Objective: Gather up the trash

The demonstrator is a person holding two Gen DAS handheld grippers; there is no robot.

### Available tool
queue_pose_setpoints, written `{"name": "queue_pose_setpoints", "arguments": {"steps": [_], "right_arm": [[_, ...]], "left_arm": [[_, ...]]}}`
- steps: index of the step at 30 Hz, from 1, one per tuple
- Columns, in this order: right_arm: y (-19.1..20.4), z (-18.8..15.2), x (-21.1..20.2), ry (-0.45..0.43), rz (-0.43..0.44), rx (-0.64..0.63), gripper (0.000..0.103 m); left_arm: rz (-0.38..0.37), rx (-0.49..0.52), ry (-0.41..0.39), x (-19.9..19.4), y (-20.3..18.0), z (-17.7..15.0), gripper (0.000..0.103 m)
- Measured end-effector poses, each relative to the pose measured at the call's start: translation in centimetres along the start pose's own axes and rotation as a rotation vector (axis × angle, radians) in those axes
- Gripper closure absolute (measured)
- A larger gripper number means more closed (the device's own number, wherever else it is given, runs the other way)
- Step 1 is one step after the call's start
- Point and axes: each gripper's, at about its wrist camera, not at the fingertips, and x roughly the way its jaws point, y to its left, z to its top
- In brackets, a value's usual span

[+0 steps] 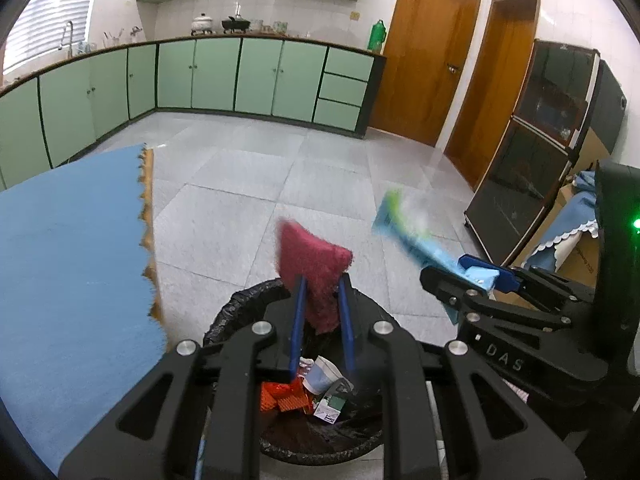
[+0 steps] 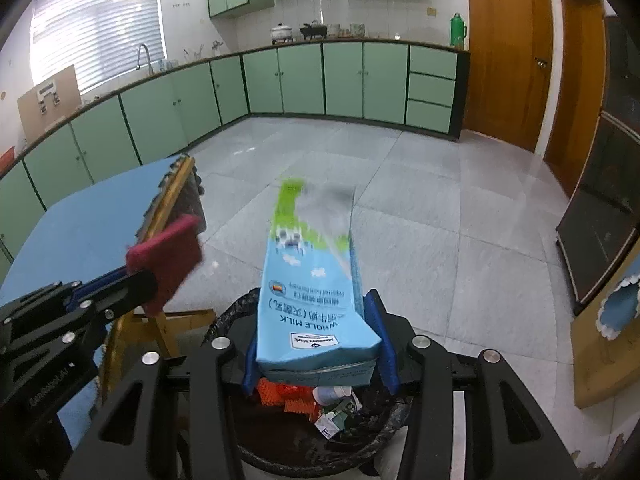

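Left wrist view: your left gripper [image 1: 322, 300] has its jaws clamped on the red scouring pad [image 1: 314, 264], above the bin [image 1: 224, 320].
Pad axis: long side runs up and away from the jaws.
Right gripper [image 2: 316, 336]: jaws apart around the milk carton [image 2: 312, 280], over the same bin [image 2: 224, 320]; grip contact unclear.
Carton axis: long axis points forward, away from you, far end blurred.
Tabletop [image 1: 72, 240]: blue, left of the bin.

Both wrist cameras look steeply down, close over the shared bin [image 1: 240, 312] and kitchen floor [image 2: 420, 220].
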Motion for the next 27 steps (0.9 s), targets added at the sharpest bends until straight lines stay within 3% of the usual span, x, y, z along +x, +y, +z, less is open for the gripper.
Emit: {"name": "queue_pose_setpoints", "arguments": {"steps": [2,5,11,18,27], "right_arm": [[-0.2,-0.2,0.4,0.004,-0.009,0.005,0.047],[-0.8,-0.2,0.6,0.004,-0.019,0.009,0.041],[-1.4,0.1,-0.7,-0.020,-0.032,0.013,0.013],[-1.2,0.9,-2.9,-0.037,-0.018,0.013,0.006],[0.8,1.5,-7.3,-0.058,0.070,-0.014,0.006]], "left_arm": [[0.003,-0.002,0.009,0.6,-0.2,0.1,0.086],[0.011,-0.002,0.010,1.0,-0.2,0.3,0.075],[0.025,-0.015,-0.006,0.1,0.3,0.5,0.048],[0.067,-0.023,-0.041,-2.8,1.2,0.8,0.027],[0.117,-0.036,-0.084,-7.6,1.8,1.0,0.014]]}}
